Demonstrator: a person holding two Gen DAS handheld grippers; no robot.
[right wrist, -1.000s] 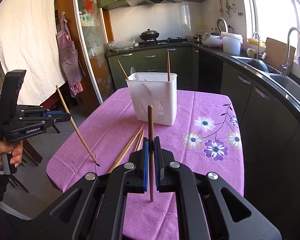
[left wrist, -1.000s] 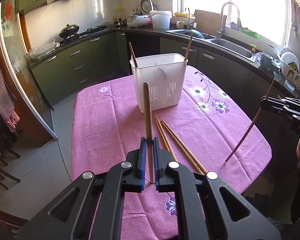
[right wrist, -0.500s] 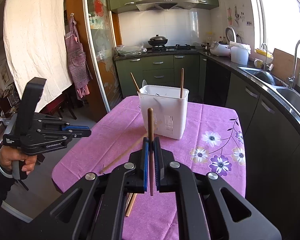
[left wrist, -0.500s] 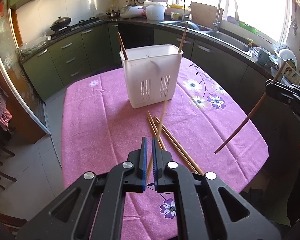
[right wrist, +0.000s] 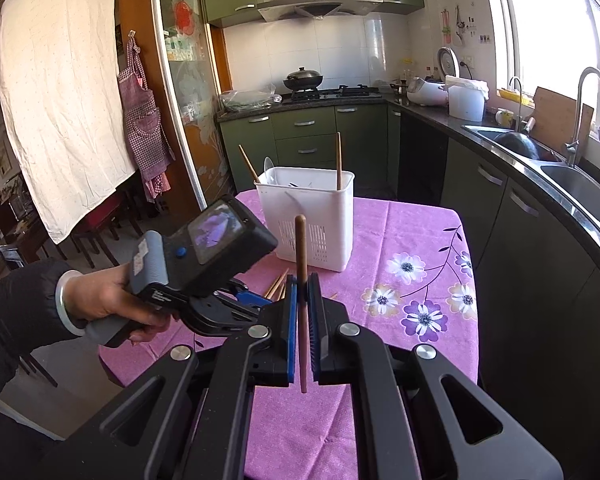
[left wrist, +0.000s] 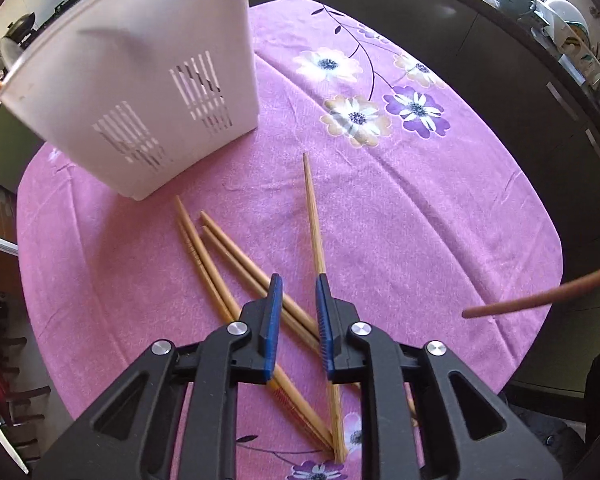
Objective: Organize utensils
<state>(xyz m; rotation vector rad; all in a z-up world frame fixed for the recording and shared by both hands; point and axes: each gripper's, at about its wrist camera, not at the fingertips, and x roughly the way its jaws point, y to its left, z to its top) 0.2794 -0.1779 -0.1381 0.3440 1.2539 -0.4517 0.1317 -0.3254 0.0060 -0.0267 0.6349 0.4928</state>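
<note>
we see the bamboo chopsticks [left wrist: 220,264] lying loose on the pink flowered tablecloth [left wrist: 420,208] in the lower middle of the left wrist frame, just in front of the white slotted utensil holder [left wrist: 140,92] at the upper left. one lighter chopstick [left wrist: 314,224] lies along the right pad of the left gripper [left wrist: 297,312]. its jaws are opening, and nothing is pressed between them. in the right wrist frame the right gripper [right wrist: 303,312] is clamped on a dark brown chopstick [right wrist: 301,248], held upright at the centre. behind it the holder already has two sticks [right wrist: 338,160] standing in it. we judge the task is partly done: about five chopsticks on the cloth and the held one are left to put in.
</note>
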